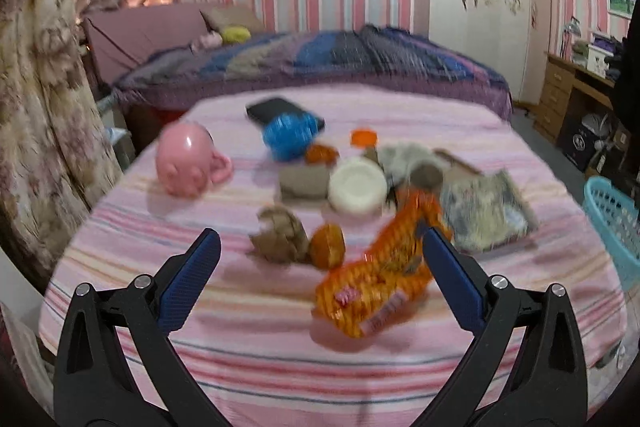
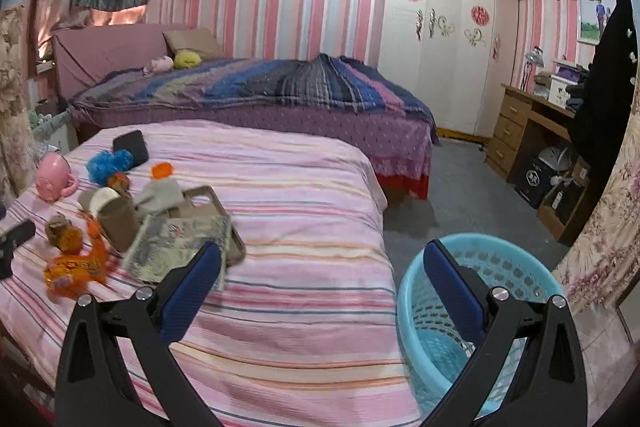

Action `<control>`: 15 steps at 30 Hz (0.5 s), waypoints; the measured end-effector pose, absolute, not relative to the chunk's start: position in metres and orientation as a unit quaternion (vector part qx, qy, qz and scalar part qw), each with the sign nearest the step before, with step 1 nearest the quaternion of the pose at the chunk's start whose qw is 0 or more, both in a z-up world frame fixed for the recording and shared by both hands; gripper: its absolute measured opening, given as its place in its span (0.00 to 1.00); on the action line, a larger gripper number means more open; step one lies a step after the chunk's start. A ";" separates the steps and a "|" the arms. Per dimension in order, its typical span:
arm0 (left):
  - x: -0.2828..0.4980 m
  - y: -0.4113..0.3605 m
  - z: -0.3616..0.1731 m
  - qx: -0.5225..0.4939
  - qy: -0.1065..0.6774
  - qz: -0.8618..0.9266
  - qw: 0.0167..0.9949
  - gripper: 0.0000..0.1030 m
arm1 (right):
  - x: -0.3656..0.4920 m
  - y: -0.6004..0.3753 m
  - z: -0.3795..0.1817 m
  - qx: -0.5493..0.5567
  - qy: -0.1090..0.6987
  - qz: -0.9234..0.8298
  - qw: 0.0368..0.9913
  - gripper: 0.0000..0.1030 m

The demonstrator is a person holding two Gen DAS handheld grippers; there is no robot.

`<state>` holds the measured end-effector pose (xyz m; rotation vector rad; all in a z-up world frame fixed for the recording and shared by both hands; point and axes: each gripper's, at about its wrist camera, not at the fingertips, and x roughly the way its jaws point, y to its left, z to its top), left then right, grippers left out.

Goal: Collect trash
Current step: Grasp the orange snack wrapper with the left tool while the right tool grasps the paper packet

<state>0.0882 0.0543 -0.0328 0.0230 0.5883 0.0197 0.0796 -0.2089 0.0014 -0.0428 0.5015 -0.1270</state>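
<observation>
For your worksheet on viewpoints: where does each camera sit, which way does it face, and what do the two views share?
Left wrist: on the left hand-held gripper, open, facing the clutter on the pink striped bed; only its fingers show.
Right wrist: on the right hand-held gripper, open, facing the bed edge and blue basket; only its fingers show.
Shared: orange wrapper, pink cup, basket.

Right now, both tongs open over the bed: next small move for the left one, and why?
Probably ease the left tongs forward and down onto the orange snack wrapper. Both are open and empty, and the wrapper is the nearest trash, lying just ahead between the left fingers. The right tongs hang toward the blue basket on the floor beside the bed, which looks like the drop spot.
</observation>
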 end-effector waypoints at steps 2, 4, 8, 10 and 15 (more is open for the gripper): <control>0.091 0.053 -0.045 0.012 0.306 0.007 0.952 0.95 | 0.083 -0.215 -0.003 -0.010 0.257 -0.068 0.964 0.96; 0.096 0.054 -0.054 -0.003 0.324 0.002 0.946 0.95 | 0.087 -0.218 -0.007 -0.005 0.267 -0.075 0.961 0.96; 0.106 0.058 -0.073 -0.025 0.355 -0.005 0.934 0.95 | 0.090 -0.220 -0.010 -0.015 0.266 -0.092 0.960 0.96; 0.109 0.055 -0.077 -0.018 0.357 -0.002 0.934 0.95 | 0.092 -0.219 -0.011 -0.020 0.267 -0.094 0.959 0.96; 0.120 0.050 -0.090 -0.040 0.381 -0.034 0.923 0.82 | 0.097 -0.216 -0.014 -0.018 0.271 -0.088 0.958 0.96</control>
